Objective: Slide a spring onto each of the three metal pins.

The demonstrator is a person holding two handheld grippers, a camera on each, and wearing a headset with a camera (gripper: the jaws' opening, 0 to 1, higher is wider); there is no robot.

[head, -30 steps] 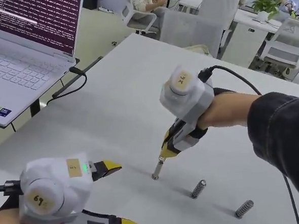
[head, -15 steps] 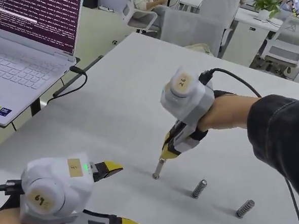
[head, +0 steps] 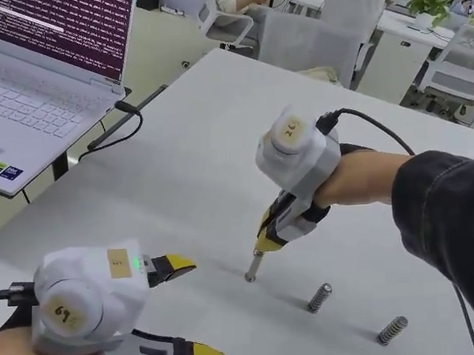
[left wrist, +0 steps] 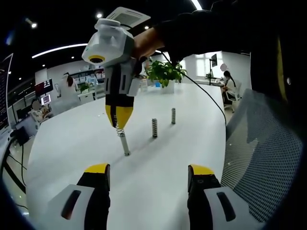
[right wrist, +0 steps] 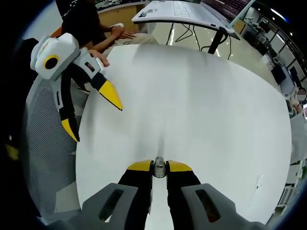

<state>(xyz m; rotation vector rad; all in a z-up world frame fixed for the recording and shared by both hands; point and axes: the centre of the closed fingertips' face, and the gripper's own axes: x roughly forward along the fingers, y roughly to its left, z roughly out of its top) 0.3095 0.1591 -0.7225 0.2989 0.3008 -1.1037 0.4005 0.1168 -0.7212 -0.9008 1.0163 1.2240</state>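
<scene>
While the right gripper (head: pixel 265 242) leans down over the white worktop (head: pixel 196 164) in the head view, its yellow-tipped jaws are closed just above a slim bare metal pin (head: pixel 250 270) that stands slightly tilted on the surface, and what they hold is hard to make out from that angle. The right gripper view settles it: the jaws pinch a small coiled metal spring (right wrist: pixel 159 168) between their tips, seen end-on as a ring. From the side, the left gripper view shows the spring (left wrist: pixel 118 128) hanging below the yellow tips of the right gripper (left wrist: pixel 118 116), its lower end meeting the top of the pin (left wrist: pixel 124 143), whose shaft is mostly bare beneath it. To the right of that pin in the head view stand a second pin wearing a spring (head: pixel 318 298) and, further right, a third pin wearing a spring (head: pixel 390 330); the left gripper view shows the second pin (left wrist: pixel 154 128) and the third pin (left wrist: pixel 173 115) upright, apart from the bare one. The left gripper (head: pixel 195 310) sits low at the near-left edge of the worktop, its jaws spread wide with nothing between them, and the right gripper view catches the left gripper (right wrist: pixel 93 119) from the front, jaws equally parted. An open silver laptop (head: pixel 31 93) with a text-filled screen sits on a neighbouring table, and a green potted plant (left wrist: pixel 165 72) shows behind the right gripper.
</scene>
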